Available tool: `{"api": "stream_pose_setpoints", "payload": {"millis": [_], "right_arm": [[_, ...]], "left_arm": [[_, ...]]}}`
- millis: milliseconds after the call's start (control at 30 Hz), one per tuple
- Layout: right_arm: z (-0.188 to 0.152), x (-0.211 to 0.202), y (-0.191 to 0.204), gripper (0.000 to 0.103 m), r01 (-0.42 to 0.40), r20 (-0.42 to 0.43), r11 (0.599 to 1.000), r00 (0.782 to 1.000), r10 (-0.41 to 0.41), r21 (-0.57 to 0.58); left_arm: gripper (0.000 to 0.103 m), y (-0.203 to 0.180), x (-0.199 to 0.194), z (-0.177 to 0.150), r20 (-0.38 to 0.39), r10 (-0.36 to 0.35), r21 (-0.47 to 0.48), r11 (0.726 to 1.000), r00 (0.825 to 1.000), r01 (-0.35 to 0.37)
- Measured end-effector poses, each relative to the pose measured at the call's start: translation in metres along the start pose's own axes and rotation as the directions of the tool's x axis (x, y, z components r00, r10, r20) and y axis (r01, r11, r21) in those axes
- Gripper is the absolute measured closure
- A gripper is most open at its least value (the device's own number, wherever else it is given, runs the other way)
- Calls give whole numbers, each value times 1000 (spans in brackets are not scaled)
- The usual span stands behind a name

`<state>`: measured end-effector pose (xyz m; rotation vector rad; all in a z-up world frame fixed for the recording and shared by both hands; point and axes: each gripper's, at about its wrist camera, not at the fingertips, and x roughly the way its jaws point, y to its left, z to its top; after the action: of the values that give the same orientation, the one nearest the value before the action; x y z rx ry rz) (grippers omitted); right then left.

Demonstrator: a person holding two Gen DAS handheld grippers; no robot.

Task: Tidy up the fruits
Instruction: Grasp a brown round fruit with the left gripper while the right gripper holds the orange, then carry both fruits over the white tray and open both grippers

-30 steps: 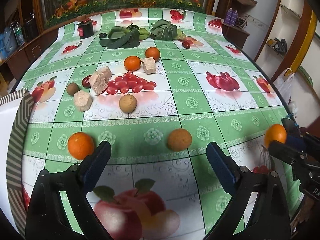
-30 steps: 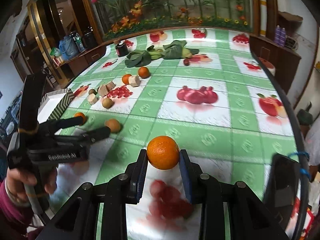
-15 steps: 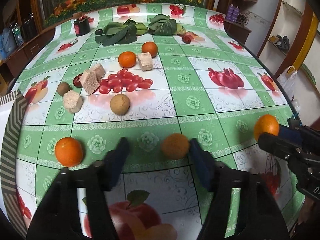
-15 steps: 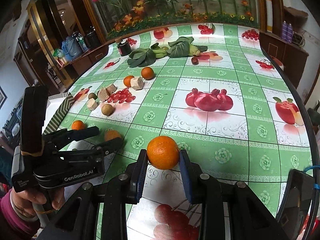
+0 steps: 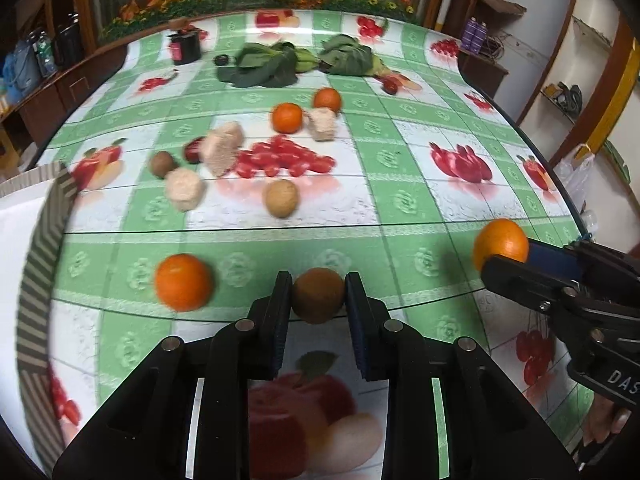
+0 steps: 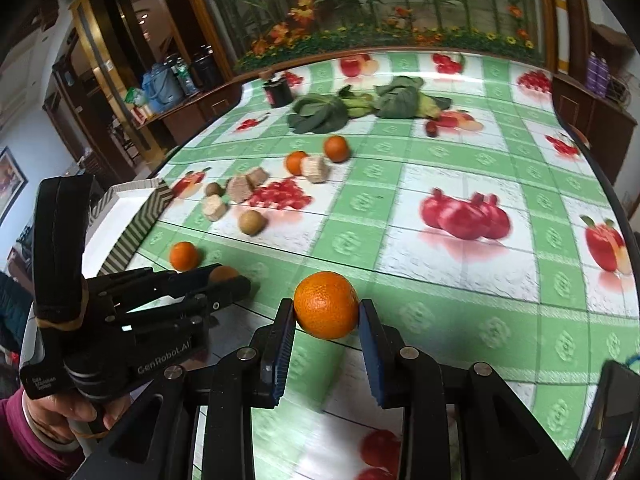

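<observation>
My left gripper point(image 5: 318, 295) is shut on a dull orange fruit point(image 5: 318, 294) near the table's front edge; it shows at the left of the right wrist view point(image 6: 224, 274). My right gripper point(image 6: 326, 310) is shut on a bright orange point(image 6: 326, 304) and holds it above the table; it shows at the right of the left wrist view point(image 5: 500, 242). A loose orange point(image 5: 183, 282) lies left of the left gripper. Two more oranges point(image 5: 287, 117) lie farther back by a pile of red tomatoes point(image 5: 282, 159). A brown round fruit point(image 5: 282, 198) lies in front of the pile.
Beige blocks point(image 5: 184, 189) and a small brown fruit point(image 5: 162, 163) lie left of the tomatoes. Leafy greens point(image 5: 264, 66) and a dark cup point(image 5: 185, 46) stand at the back. A white box with a striped rim point(image 5: 40, 216) is at the left edge.
My left gripper moved forward and closed from wide open onto the dull orange fruit. My right gripper kept hold of its orange and shifted slightly.
</observation>
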<state>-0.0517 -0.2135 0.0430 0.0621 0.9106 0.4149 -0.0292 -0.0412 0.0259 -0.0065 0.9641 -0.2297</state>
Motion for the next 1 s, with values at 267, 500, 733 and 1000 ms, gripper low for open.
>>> {"api": "stream_pose_setpoints", "payload": {"millis": [267, 500, 733, 1000], "right_arm": [[26, 22, 45, 72, -73, -21, 994, 997, 71, -82], [50, 51, 106, 72, -155, -63, 968, 987, 145, -197], [78, 82, 169, 72, -238, -88, 932, 971, 222, -274], [110, 132, 225, 72, -300, -133, 902, 953, 271, -311]], "left_arm": [[77, 44, -36, 7, 21, 48, -58, 997, 999, -47], [77, 109, -73, 16, 15, 88, -145, 986, 996, -85], [77, 193, -90, 28, 0, 183, -252, 951, 983, -177], [77, 260, -62, 31, -59, 189, -359, 912, 980, -197]]}}
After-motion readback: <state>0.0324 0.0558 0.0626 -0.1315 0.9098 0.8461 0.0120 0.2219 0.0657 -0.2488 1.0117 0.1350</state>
